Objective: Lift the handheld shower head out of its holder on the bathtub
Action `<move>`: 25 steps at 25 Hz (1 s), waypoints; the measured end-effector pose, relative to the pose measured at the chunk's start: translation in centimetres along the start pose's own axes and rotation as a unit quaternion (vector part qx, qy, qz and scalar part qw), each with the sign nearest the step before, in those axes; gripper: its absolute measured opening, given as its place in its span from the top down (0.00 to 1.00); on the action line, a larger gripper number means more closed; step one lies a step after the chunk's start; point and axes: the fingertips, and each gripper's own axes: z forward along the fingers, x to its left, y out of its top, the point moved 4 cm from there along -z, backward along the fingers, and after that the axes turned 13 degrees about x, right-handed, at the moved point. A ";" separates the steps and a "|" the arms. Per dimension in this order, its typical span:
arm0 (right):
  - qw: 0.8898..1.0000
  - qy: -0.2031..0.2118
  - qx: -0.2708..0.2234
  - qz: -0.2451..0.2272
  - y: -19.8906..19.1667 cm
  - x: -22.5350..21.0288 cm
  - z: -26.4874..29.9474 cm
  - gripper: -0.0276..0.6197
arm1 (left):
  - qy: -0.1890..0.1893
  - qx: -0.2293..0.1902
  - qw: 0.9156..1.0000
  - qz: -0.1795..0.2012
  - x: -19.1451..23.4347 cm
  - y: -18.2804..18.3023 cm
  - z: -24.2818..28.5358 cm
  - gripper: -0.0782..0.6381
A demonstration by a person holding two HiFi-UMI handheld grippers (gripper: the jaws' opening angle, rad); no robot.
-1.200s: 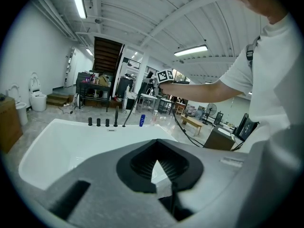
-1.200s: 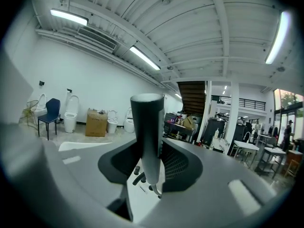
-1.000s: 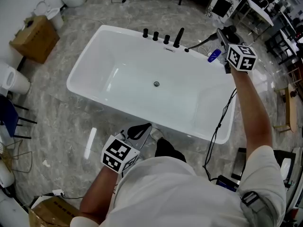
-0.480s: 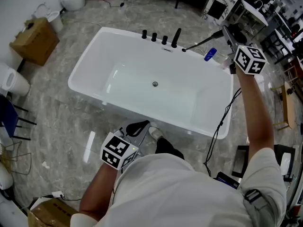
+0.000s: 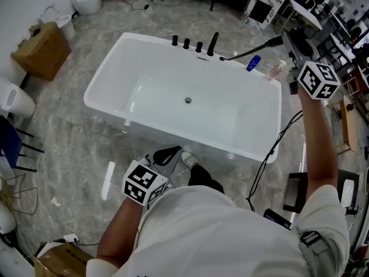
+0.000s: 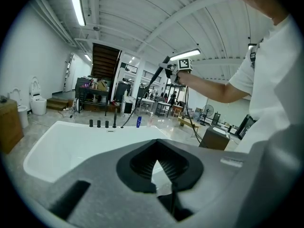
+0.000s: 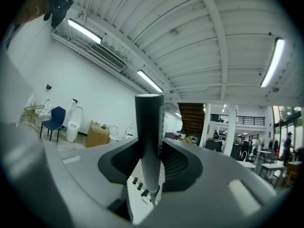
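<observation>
The black handheld shower head [image 5: 253,49] hangs in the air above the far right corner of the white bathtub [image 5: 115,56], clear of the rim. My right gripper [image 5: 289,39] is shut on its handle and holds it high. In the right gripper view the dark grey handle [image 7: 148,132] stands upright between the jaws. The left gripper view shows the shower head [image 6: 158,73] raised well over the tub. My left gripper [image 5: 169,154] is shut and holds nothing, close to my body at the tub's near side.
Three black tap knobs [image 5: 186,42] and a black spout [image 5: 213,44] stand on the far rim. A blue bottle [image 5: 252,63] and a pink one [image 5: 275,71] sit at the far right corner. A black cable [image 5: 270,150] hangs by the right rim. A cardboard box [image 5: 41,46] stands left.
My right gripper has carried the shower head up and to the right, away from the tub's rim. The left gripper has shifted a little towards the tub.
</observation>
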 end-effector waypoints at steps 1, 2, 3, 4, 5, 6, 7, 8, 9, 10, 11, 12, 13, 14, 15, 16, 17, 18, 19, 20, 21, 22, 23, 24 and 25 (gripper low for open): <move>1.000 0.001 -0.002 -0.001 0.2 0.3 -0.7 0.73 | -0.001 0.000 1.000 0.001 -0.2 -0.2 -0.1 0.88; 1.000 0.001 -0.004 -0.002 0.4 0.6 -1.4 0.73 | -0.002 0.000 1.000 0.002 -0.5 -0.4 -0.2 0.88; 1.000 0.001 -0.007 -0.004 0.7 0.9 -2.1 0.73 | -0.003 -0.001 1.000 0.004 -0.7 -0.5 -0.4 0.88; 1.000 0.001 -0.010 -0.005 1.0 1.2 -2.8 0.73 | -0.004 -0.001 1.000 0.005 -0.8 -0.7 -0.6 0.88; 1.000 0.001 -0.013 -0.006 1.3 1.6 -3.5 0.73 | -0.005 -0.001 1.000 0.007 -1.0 -0.9 -0.8 0.88; 1.000 0.001 -0.017 -0.007 1.7 1.9 -4.3 0.73 | -0.005 -0.002 1.000 0.008 -1.2 -1.0 -1.0 0.88; 1.000 0.000 -0.021 -0.009 2.0 2.3 -5.1 0.73 | -0.005 -0.003 1.000 0.009 -1.3 -1.1 -1.2 0.88; 1.000 0.000 -0.024 -0.010 2.3 2.6 -5.8 0.73 | -0.005 -0.003 1.000 0.010 -1.4 -1.2 -1.4 0.88; 1.000 0.000 -0.026 -0.012 2.5 3.0 -6.6 0.73 | -0.005 -0.004 1.000 0.011 -1.5 -1.3 -1.6 0.88; 1.000 0.000 -0.028 -0.014 2.7 3.3 -7.3 0.73 | -0.005 -0.005 1.000 0.012 -1.6 -1.4 -1.8 0.88; 0.999 0.001 -0.030 -0.015 2.8 3.7 -7.9 0.73 | -0.005 -0.006 1.000 0.013 -1.7 -1.4 -1.9 0.88; 0.999 0.002 -0.031 -0.016 2.9 4.0 -8.6 0.73 | -0.005 -0.006 1.000 0.013 -1.8 -1.5 -2.1 0.88; 0.999 0.002 -0.033 -0.017 3.0 4.2 -9.2 0.73 | -0.005 -0.007 1.000 0.013 -1.9 -1.5 -2.2 0.88; 0.999 0.002 -0.034 -0.018 3.1 4.5 -9.8 0.73 | -0.006 -0.007 1.000 0.014 -2.0 -1.6 -2.3 0.88; 0.999 0.001 -0.036 -0.018 3.2 4.8 -10.4 0.73 | -0.006 -0.007 1.000 0.014 -2.1 -1.7 -2.4 0.88; 0.999 0.000 -0.037 -0.018 3.1 5.0 -11.0 0.73 | -0.006 -0.006 1.000 0.015 -2.2 -1.9 -2.4 0.88; 0.999 0.000 -0.037 -0.019 3.1 5.3 -11.5 0.73 | -0.006 -0.006 1.000 0.015 -2.3 -2.0 -2.5 0.88; 0.999 -0.001 -0.036 -0.021 2.9 5.5 -11.9 0.73 | -0.006 -0.006 1.000 0.015 -2.4 -2.1 -2.6 0.88; 0.999 -0.001 -0.034 -0.022 2.7 5.8 -12.2 0.73 | -0.007 -0.007 1.000 0.015 -2.4 -2.1 -2.7 0.88; 0.999 -0.001 -0.032 -0.022 2.5 6.1 -12.5 0.73 | -0.008 -0.008 1.000 0.015 -2.5 -2.1 -2.8 0.88; 0.999 -0.001 -0.030 -0.021 2.1 6.4 -12.6 0.73 | -0.008 -0.008 1.000 0.014 -2.5 -2.2 -2.8 0.88; 0.999 0.000 -0.027 -0.018 1.7 6.6 -12.7 0.73 | -0.008 -0.009 1.000 0.014 -2.5 -2.3 -2.8 0.88; 1.000 0.001 -0.025 -0.015 1.3 6.9 -12.7 0.73 | -0.008 -0.009 1.000 0.013 -2.4 -2.3 -2.8 0.88; 1.000 0.003 -0.021 -0.011 0.8 7.1 -12.7 0.73 | -0.008 -0.009 1.000 0.013 -2.4 -2.4 -2.8 0.88; 1.000 0.006 -0.018 -0.008 0.3 7.4 -12.6 0.73 | -0.008 -0.009 1.000 0.012 -2.4 -2.5 -2.8 0.88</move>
